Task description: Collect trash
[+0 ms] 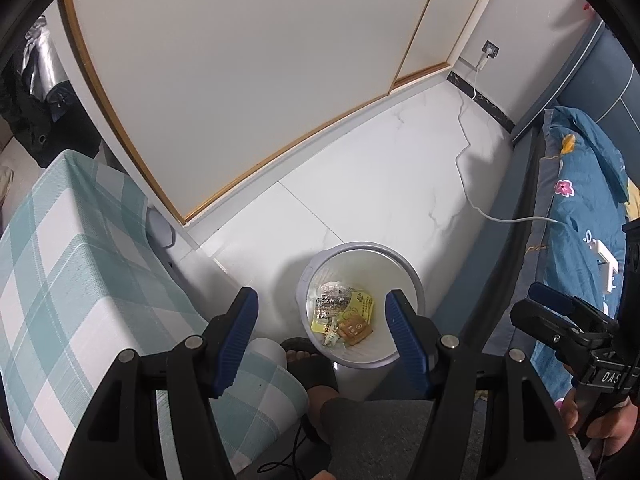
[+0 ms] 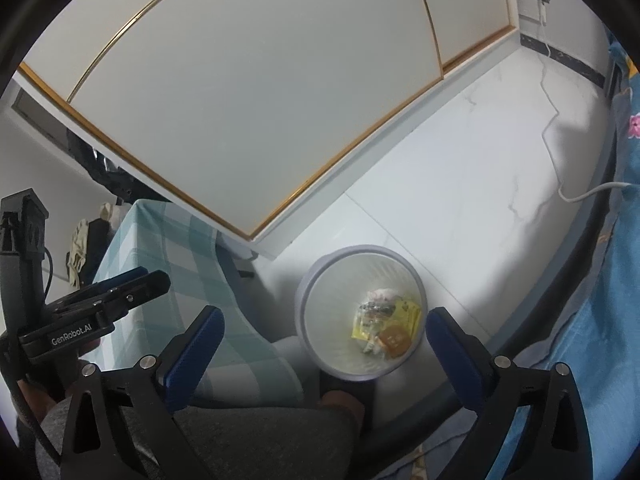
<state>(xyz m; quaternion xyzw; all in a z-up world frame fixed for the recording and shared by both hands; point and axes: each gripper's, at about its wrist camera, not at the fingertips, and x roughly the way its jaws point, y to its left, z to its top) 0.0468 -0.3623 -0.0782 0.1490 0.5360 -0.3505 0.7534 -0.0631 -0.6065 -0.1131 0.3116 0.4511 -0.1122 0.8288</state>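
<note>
White round bin [image 1: 404,268] upright on floor; yellow, orange, silver wrappers [image 1: 344,312] at bottom.

floor [image 1: 384,184]: white marble-look tiles, seen past both sets of jaws
bin [image 1: 412,280]: white, round, standing on the floor between and beyond the jaws
wrappers [image 1: 344,312]: yellow, orange and silver, at the bin's bottom
cable [image 1: 466,184]: white, trailing over the floor, beyond the right jaw
table [image 1: 80,248]: under checked cloth, left of the jaws, nothing visible on it
bed [image 1: 580,200]: blue floral cover, right of the jaws
</note>
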